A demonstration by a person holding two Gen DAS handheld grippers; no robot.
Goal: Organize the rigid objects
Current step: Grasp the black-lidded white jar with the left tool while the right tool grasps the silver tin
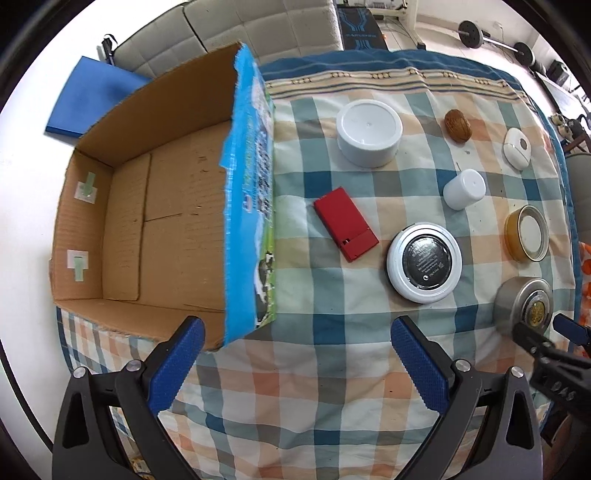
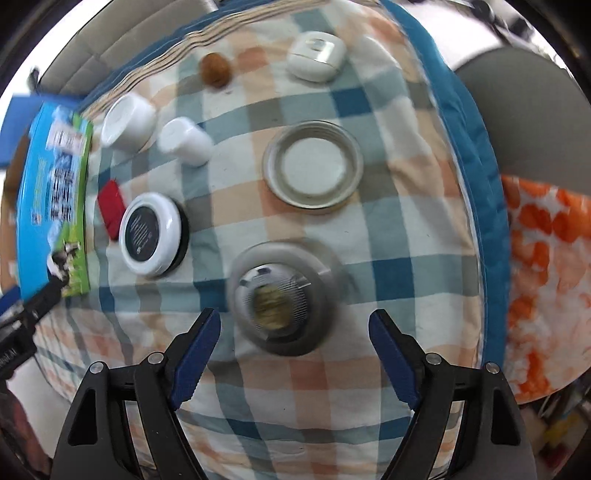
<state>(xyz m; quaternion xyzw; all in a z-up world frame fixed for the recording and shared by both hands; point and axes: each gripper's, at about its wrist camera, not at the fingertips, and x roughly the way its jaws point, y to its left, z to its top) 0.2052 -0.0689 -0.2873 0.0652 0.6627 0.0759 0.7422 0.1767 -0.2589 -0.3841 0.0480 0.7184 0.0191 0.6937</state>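
Your right hand-held gripper (image 2: 293, 349) hangs released, jaws wide, over the grey tin (image 2: 284, 295); nothing pinched. Your left hand-held gripper (image 1: 297, 360) is released too, above bare checked cloth (image 1: 332, 387) beside the empty box (image 1: 147, 221). Outward on the tabletop: black-topped white tin (image 1: 424, 263), red case (image 1: 346, 223), amber jar (image 1: 526, 233), small white cap (image 1: 464, 189), big white lid (image 1: 369, 132), walnut (image 1: 458, 125).

A checked cloth (image 1: 332, 369) in orange, teal and white is spread over the table. A pale tufted sofa (image 1: 258, 33) is seen at 12 o'clock, with a blue mat (image 1: 92, 99) at 10 o'clock beside it. A barbell (image 1: 495, 38) lies at 1 o'clock. An orange-and-white patterned fabric (image 2: 543, 266) is seen at 3 o'clock.
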